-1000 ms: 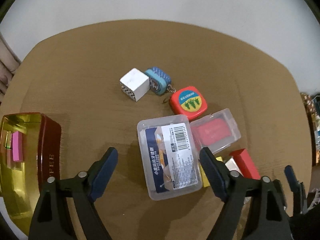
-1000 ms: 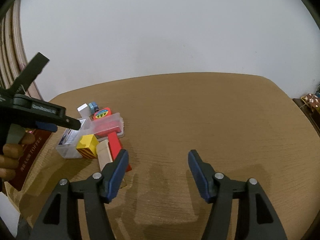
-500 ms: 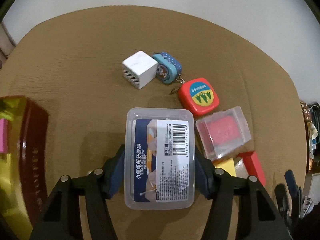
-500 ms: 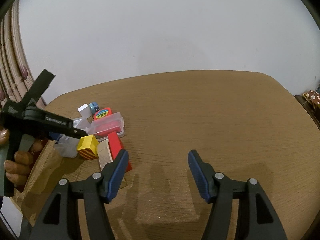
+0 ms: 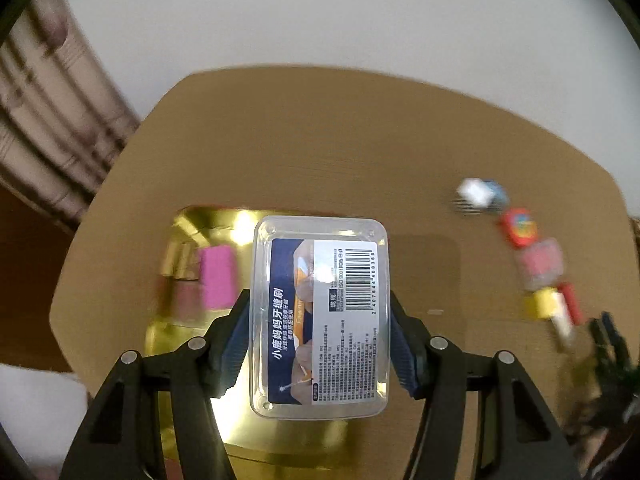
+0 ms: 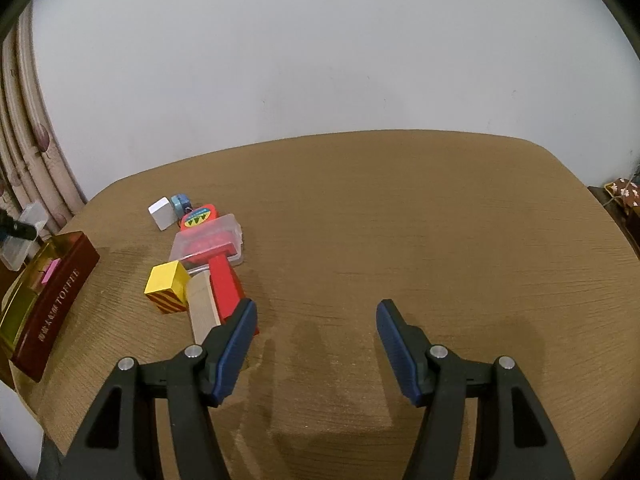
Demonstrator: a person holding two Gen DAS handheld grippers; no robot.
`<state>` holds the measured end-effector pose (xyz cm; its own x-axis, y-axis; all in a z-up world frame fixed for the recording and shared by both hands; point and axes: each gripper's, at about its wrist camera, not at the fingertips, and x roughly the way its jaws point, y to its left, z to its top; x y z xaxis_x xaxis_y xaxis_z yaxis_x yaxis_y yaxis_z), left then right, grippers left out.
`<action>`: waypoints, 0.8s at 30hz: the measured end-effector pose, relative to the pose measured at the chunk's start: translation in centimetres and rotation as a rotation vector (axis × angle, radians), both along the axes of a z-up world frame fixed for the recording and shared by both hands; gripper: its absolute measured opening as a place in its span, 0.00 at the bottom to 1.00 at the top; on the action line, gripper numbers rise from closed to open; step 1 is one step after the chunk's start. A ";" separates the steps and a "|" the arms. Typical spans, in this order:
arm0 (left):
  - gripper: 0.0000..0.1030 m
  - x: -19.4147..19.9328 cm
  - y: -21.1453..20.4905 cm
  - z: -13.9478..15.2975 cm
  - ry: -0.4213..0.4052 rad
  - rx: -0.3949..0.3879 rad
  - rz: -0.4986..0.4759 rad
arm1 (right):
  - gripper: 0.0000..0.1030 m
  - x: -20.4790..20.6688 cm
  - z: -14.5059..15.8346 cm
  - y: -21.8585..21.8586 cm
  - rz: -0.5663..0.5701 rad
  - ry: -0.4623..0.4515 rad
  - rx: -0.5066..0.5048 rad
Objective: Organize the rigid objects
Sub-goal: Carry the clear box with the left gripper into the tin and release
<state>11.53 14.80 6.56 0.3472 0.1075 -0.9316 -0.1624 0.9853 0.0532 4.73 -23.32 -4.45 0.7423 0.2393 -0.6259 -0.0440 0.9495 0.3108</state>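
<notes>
One brown surface (image 6: 400, 220). One gold-lined red tin (image 6: 60, 292), holding one pink block (image 5: 217, 276). One clear lidded box (image 5: 320, 316), blue-and-white label with barcode: we see it clamped in the left claw (image 5: 320, 344), lifted over the tin. We count seven loose items in a row, among them one yellow cube (image 6: 166, 286). Right claw (image 6: 316, 344) gapes wide, empty.

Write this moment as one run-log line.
left gripper: shut on clear box | above gold tin | right gripper: open, empty
</notes>
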 end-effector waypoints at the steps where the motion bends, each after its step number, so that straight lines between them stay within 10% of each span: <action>1: 0.56 -0.2 1.2 -1.0 0.015 -0.004 0.010 | 0.62 0.1 -0.1 0.1 0.000 0.004 -0.003; 14: 0.56 1.2 3.6 -6.5 0.068 -0.030 0.050 | 0.62 1.0 -0.6 0.8 0.012 0.041 -0.024; 24: 0.64 0.1 2.7 -3.6 -0.008 0.039 0.039 | 0.62 0.0 -0.2 1.1 0.119 0.008 0.016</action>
<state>11.59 17.48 2.94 0.3494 0.1571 -0.9237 -0.2009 0.9755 0.0899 4.69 -22.21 -4.60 0.7031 0.3356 -0.6269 -0.1534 0.9325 0.3271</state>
